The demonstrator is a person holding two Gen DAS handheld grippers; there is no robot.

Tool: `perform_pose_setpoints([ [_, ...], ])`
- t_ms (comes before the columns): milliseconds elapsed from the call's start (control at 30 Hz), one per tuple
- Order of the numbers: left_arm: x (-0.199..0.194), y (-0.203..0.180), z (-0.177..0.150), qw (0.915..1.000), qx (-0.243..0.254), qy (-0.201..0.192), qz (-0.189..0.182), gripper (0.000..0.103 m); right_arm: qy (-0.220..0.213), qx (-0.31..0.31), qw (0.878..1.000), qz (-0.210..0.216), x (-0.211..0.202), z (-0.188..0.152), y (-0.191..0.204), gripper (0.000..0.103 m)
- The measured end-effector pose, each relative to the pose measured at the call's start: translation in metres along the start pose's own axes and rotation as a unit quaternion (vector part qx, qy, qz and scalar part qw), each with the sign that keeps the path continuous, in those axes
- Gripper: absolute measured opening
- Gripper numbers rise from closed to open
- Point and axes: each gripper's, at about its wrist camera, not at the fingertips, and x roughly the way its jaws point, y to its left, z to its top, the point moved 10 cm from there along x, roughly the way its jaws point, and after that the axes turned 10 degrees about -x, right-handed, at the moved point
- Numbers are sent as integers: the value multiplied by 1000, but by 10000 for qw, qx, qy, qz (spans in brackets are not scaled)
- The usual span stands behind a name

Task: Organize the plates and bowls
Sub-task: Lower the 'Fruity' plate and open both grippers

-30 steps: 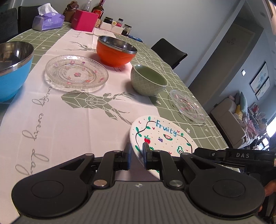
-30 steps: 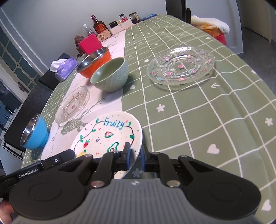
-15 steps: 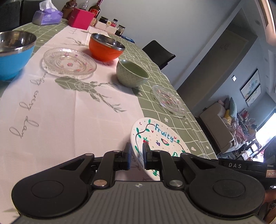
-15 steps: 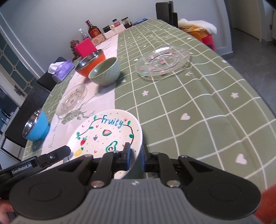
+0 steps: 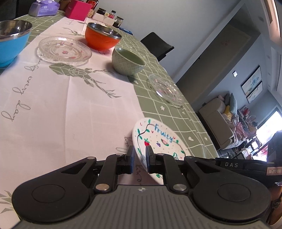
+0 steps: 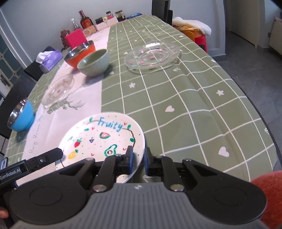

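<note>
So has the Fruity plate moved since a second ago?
Yes. The Fruity plate, clamped by both hand-held grippers, has pulled back toward the near table end, farther from the green bowl in the right wrist view.

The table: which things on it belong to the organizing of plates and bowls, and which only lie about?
Job: white "Fruity" plate, two glass plates, green bowl, orange bowl, blue bowl.

Lying about: purple tissue pack, pink box, bottle, jars.
</note>
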Motion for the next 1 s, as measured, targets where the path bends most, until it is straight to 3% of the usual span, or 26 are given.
perform_pose_setpoints([
  [200, 5, 5, -8, 9995, 95, 188, 229, 14, -30, -185, 9998, -70, 0, -1, 3, 11],
  [433, 4, 4, -10, 9990, 299, 122, 296, 16, -67, -207, 9997, -55, 0, -1, 5, 16],
  [467, 4, 4, -9, 9989, 326, 85, 328, 17, -105, -195, 9997, -57, -1, 0, 5, 18],
  [600, -2, 6, -2, 9980, 413, -123, 455, 31, -375, -146, 9992, -42, -9, 4, 4, 39],
  [667, -5, 5, 1, 9979, 432, -202, 446, 31, -483, -114, 9988, -10, -11, 6, 3, 40],
  [800, -10, -1, 8, 9962, 594, -390, 497, 38, -716, -179, 9973, 70, -19, 13, 7, 53],
  [900, -14, -10, 14, 9946, 774, -497, 475, 47, -825, -264, 9962, 135, -23, 17, 12, 54],
  [1000, -17, -19, 23, 9936, 876, -556, 437, 50, -833, -318, 9958, 185, -24, 23, 13, 54],
])
